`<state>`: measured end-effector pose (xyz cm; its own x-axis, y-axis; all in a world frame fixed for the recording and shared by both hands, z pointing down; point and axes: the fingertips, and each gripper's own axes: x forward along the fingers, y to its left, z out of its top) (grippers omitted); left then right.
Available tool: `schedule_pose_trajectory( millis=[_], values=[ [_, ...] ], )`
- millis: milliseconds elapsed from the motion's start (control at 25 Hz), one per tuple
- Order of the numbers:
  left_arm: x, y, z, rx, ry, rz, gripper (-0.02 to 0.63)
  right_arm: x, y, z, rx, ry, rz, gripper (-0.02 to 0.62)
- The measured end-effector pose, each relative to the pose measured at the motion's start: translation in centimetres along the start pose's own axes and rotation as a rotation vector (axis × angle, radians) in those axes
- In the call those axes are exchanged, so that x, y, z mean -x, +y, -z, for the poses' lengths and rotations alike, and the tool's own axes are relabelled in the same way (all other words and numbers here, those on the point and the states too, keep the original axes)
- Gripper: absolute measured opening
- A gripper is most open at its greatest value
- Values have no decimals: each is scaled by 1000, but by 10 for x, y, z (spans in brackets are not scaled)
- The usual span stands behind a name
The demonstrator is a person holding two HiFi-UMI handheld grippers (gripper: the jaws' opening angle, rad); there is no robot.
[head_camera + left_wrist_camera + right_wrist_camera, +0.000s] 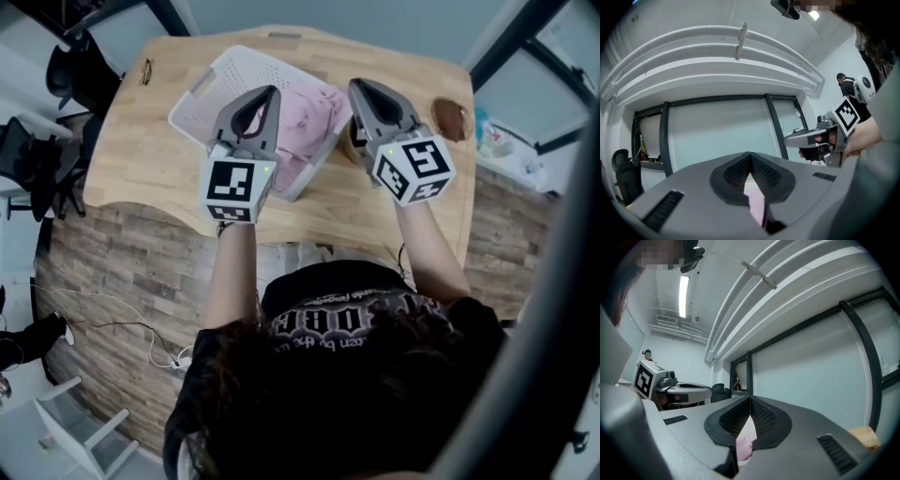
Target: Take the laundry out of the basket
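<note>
Wooden table (141,150), round brown object (452,119) on it, black chair (70,70)

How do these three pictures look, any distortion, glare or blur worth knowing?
Head view: even light, sharp wooden table, a dark blurred bar across the lower right corner. Left gripper view: heavy fisheye bends the ceiling beams; the left claw, shut on pink laundry, looks crisp. Right gripper view: same fisheye; the ceiling strip light glares.

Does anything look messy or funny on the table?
Yes. The white plastic laundry basket sits crooked on the wooden table, seemingly tipped; the pink cloth spills over its edge, pinched by the left gripper and right gripper.
</note>
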<state>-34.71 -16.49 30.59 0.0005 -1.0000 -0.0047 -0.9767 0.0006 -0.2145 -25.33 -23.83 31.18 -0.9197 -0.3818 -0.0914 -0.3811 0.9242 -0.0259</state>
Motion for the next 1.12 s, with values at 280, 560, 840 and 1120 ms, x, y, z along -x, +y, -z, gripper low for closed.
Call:
schedule_pose_trajectory(
  millis=[280, 560, 840, 1120],
  values=[
    [-33, 7, 17, -31, 2, 125, -2, -16, -19, 3, 24, 16, 88, 29],
    [-59, -2, 47, -93, 12, 373, 191, -29, -35, 6, 50, 21, 187, 29],
    [-61, -38, 92, -275, 141, 676, 345, -23, -45, 5, 48, 19, 257, 29],
    [-53, -73, 173, -433, 379, 964, 513, -12, -52, 4, 51, 16, 312, 29]
  ],
)
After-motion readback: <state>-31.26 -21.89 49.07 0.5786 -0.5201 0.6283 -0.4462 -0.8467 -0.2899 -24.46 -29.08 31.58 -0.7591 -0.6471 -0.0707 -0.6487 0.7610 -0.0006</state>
